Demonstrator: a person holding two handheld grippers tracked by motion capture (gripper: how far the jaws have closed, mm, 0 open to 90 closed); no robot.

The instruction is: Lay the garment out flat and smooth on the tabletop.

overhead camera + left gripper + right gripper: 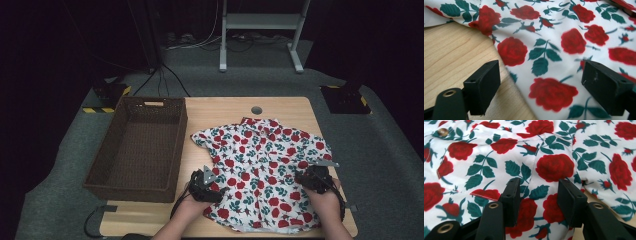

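Rose-print shirt (262, 172) lies flat on tabletop's right half, wicker basket (137, 147) at left edge. My L gripper (204, 186) wide open over hem, nothing held. R gripper (537, 202) part open astride cloth, not pinching. Bite hem fully before lifting.

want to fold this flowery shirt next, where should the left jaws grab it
Take the shirt by its near left edge, coming in from the bare wood of the table beside it. There the cloth lies flat and thin with a free border, and the left gripper already straddles it with its jaws open.
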